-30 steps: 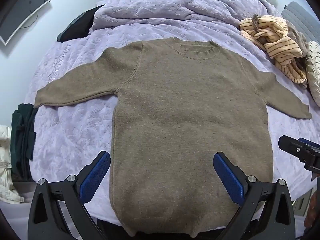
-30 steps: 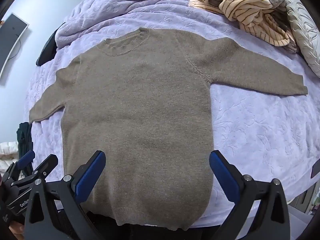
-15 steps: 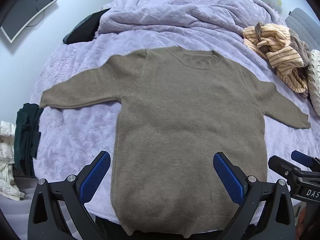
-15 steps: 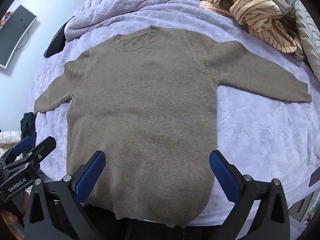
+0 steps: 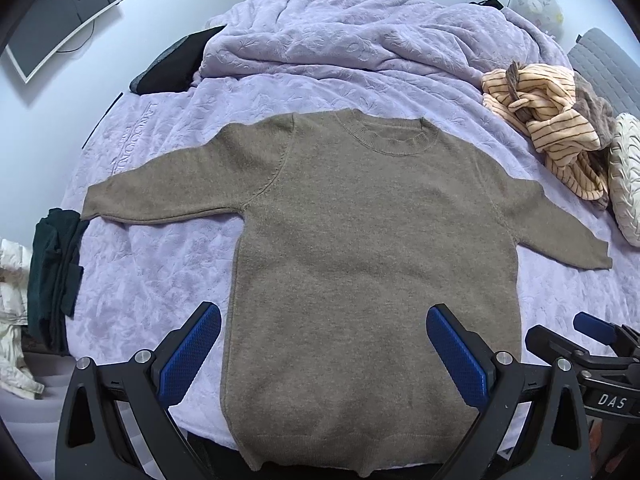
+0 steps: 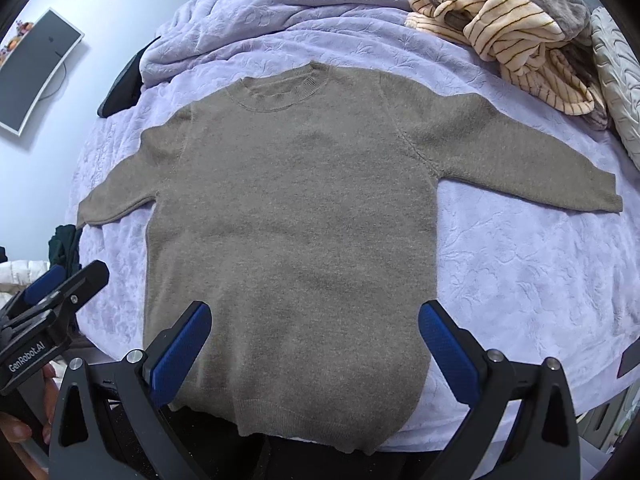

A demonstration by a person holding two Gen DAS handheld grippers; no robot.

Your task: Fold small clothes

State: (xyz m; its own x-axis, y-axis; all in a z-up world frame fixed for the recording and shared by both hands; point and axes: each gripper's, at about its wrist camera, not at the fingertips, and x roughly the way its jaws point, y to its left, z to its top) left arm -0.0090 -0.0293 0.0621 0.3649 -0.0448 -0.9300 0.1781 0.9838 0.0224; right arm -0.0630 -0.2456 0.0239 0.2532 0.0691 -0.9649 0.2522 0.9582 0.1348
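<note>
A small brown knit sweater lies flat on the lilac bed cover, front up, both sleeves spread out sideways and its hem at the bed's near edge. My left gripper hovers open above the hem, holding nothing. My right gripper is likewise open over the lower body of the sweater. The right gripper also shows at the right edge of the left wrist view. The left gripper shows at the left edge of the right wrist view.
A striped cream garment is heaped at the bed's right, by a pale cushion. A rumpled lilac blanket fills the far side. Dark green clothes hang at the left edge. A monitor is on the wall.
Both grippers have drawn back and up from the sweater, so it appears smaller and more of the bed shows. The sweater has not moved. Both stay open.
</note>
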